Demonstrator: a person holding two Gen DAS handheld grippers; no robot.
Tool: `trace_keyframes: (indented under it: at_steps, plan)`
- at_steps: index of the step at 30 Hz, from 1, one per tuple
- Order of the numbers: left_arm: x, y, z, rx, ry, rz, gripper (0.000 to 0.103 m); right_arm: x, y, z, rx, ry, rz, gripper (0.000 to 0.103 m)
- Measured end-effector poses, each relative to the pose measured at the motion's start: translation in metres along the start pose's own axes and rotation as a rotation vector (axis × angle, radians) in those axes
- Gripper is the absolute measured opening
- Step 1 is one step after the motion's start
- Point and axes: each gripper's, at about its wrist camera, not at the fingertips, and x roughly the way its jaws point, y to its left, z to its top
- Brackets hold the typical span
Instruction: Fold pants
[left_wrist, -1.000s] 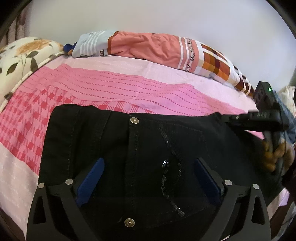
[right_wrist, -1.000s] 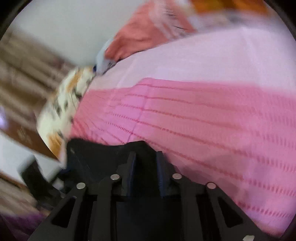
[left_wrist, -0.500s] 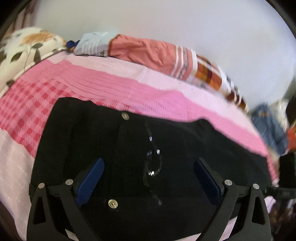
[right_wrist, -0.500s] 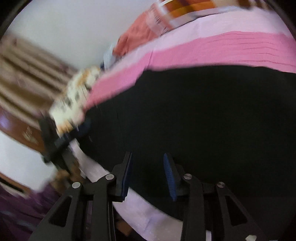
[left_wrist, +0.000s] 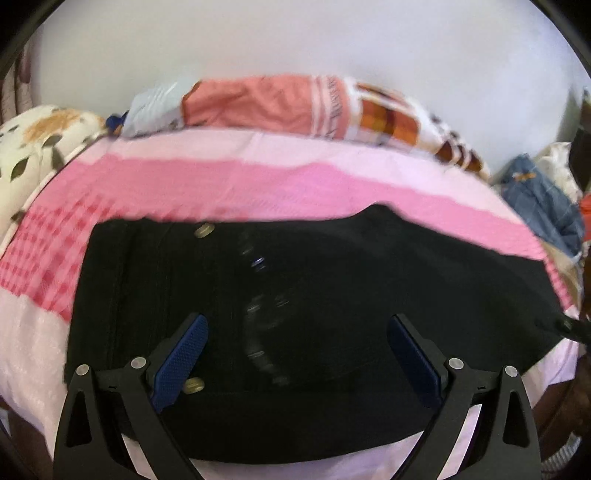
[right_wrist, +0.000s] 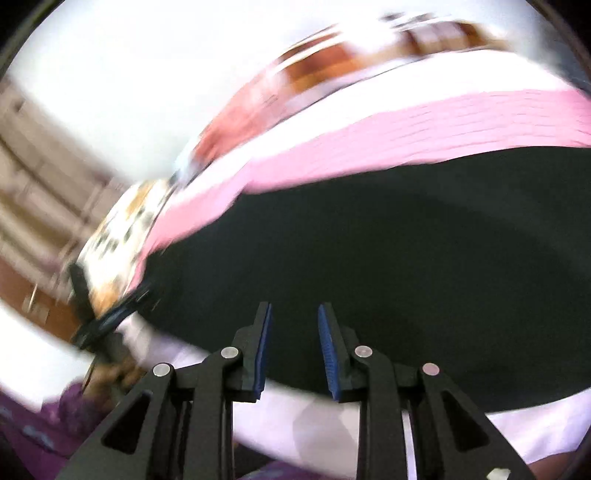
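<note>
Since a second ago right gripper (right_wrist: 294, 347) has let go of black pants (left_wrist: 295, 295), jaws now slightly parted, empty, at near hem. Left gripper (left_wrist: 295, 354) jaws spread wide, hovering over waistband end. Pants lie folded flat on pink bedspread (left_wrist: 258, 184), likely released for next fold. Left view alone shows brass buttons (left_wrist: 204, 230); right view blurred.

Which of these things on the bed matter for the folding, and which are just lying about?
For the job: black pants; left tool; right tool.

Just lying about: striped pillow; floral pillow; blue denim garment; pink bedsheet.
</note>
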Motion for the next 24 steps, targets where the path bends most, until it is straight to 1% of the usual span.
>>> trace_keyframes:
  at_steps: [1,2,3,4,5,6,7,8,9,11,12,13,14,15,17,18,19,20,22,24]
  plan:
    - [0.002,-0.008,0.001,0.018,0.003,-0.010,0.097,-0.006,-0.019,0.001,0.048,-0.014,-0.025,0.026]
    - [0.007,-0.016,0.000,0.046,0.019,-0.009,0.097,-0.007,-0.033,0.000,0.081,0.010,-0.058,0.026]
    - [0.013,-0.023,-0.001,0.079,0.044,0.002,0.097,-0.003,-0.047,-0.004,0.117,0.070,-0.105,0.026]
    - [0.017,-0.028,-0.001,0.100,0.063,0.011,0.097,-0.009,-0.061,-0.013,0.171,0.096,-0.069,0.020]
    - [0.021,-0.032,-0.002,0.117,0.081,0.016,0.097,-0.015,-0.068,-0.018,0.205,0.102,-0.035,0.019]
    - [0.021,-0.034,-0.003,0.124,0.084,0.013,0.097,-0.023,-0.075,-0.024,0.239,0.130,-0.007,0.018]
    - [0.019,-0.036,-0.003,0.119,0.076,0.006,0.097,-0.032,-0.079,-0.029,0.261,0.147,0.002,0.021]
    - [0.015,-0.039,-0.001,0.107,0.062,-0.010,0.097,-0.045,-0.083,-0.034,0.283,0.127,-0.008,0.024]
    - [0.012,-0.041,0.002,0.098,0.050,-0.026,0.097,-0.060,-0.092,-0.039,0.320,0.090,0.000,0.024]
    - [0.007,-0.052,0.006,0.097,0.021,-0.066,0.097,-0.086,-0.109,-0.046,0.422,0.003,0.055,0.024]
    - [0.008,-0.058,0.009,0.108,0.016,-0.077,0.097,-0.096,-0.114,-0.048,0.449,-0.046,0.067,0.024]
    - [0.010,-0.065,0.011,0.125,0.014,-0.086,0.097,-0.104,-0.117,-0.047,0.459,-0.093,0.077,0.024]
    - [0.014,-0.076,0.012,0.149,0.016,-0.095,0.097,-0.108,-0.118,-0.044,0.449,-0.123,0.069,0.024]
    - [0.017,-0.084,0.012,0.163,0.019,-0.101,0.097,-0.108,-0.115,-0.039,0.424,-0.132,0.049,0.024]
    - [0.026,-0.100,0.011,0.186,0.039,-0.127,0.097,-0.102,-0.108,-0.027,0.339,-0.104,-0.009,0.024]
    - [0.030,-0.108,0.008,0.197,0.048,-0.140,0.097,-0.095,-0.103,-0.022,0.287,-0.073,-0.048,0.024]
    - [0.033,-0.113,0.007,0.207,0.056,-0.144,0.097,-0.088,-0.100,-0.020,0.256,-0.036,-0.065,0.024]
    - [0.036,-0.120,0.004,0.213,0.074,-0.150,0.097,-0.086,-0.102,-0.022,0.262,-0.021,-0.027,0.024]
    - [0.037,-0.127,0.000,0.209,0.089,-0.187,0.097,-0.083,-0.099,-0.029,0.291,-0.016,0.089,0.024]
    - [0.033,-0.133,-0.007,0.218,0.079,-0.207,0.097,-0.077,-0.094,-0.036,0.287,-0.003,0.089,0.024]
